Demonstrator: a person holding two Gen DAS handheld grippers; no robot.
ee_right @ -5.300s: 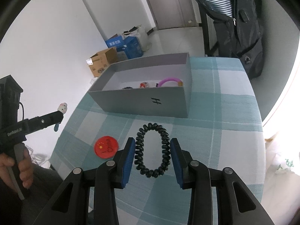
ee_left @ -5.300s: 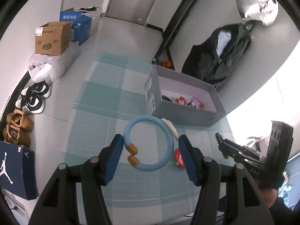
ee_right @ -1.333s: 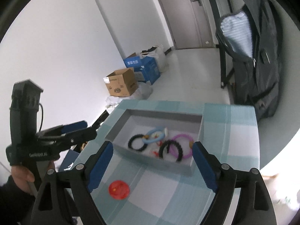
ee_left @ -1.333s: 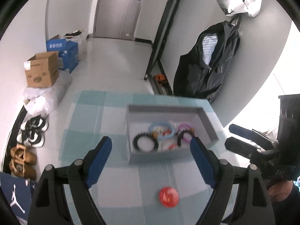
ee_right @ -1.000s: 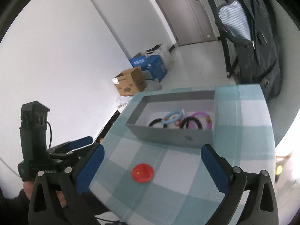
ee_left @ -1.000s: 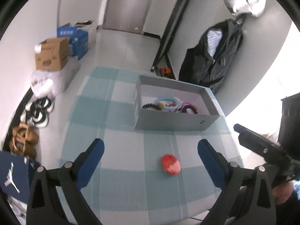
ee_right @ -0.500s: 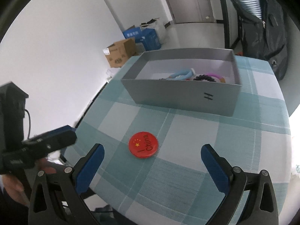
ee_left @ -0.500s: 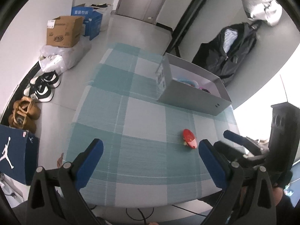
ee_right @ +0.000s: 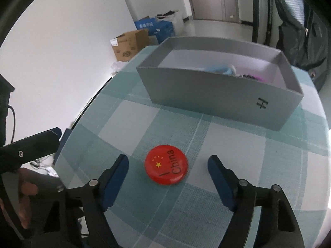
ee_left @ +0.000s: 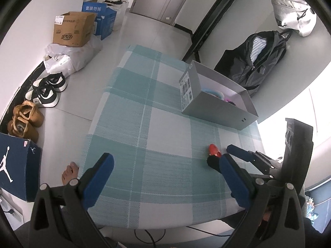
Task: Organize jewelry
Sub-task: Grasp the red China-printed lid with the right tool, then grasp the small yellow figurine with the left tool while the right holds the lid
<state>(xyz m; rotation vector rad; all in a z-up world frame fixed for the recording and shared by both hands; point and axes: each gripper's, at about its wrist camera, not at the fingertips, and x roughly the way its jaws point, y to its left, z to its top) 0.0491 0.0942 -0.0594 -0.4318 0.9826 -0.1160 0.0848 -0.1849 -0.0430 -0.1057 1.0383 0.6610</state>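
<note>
A round red badge (ee_right: pixel 166 167) with a flag and the word "China" lies on the checked tablecloth. My right gripper (ee_right: pixel 168 165) is open, low over the cloth, with the badge between its fingers but not touched. The badge also shows in the left wrist view (ee_left: pixel 214 150), beside the right gripper's fingers (ee_left: pixel 240 152). A grey box (ee_right: pixel 223 95) stands behind it and holds a blue ring (ee_right: pixel 220 69) and purple and black bands (ee_right: pixel 251 76). The box shows in the left wrist view (ee_left: pixel 219 111) too. My left gripper (ee_left: pixel 165 171) is open and empty above the cloth's near edge.
The table (ee_left: pixel 144 128) has a teal checked cloth. On the floor to the left are shoes (ee_left: pixel 46 90), cardboard boxes (ee_left: pixel 72 30) and a blue shoe box (ee_left: pixel 17 165). A dark jacket (ee_left: pixel 256 60) hangs at the wall behind the grey box.
Both grippers dropped the bands into the box, opened wide and pulled back. The right gripper has come down around the red badge. The left gripper has drawn back to the table's near edge.
</note>
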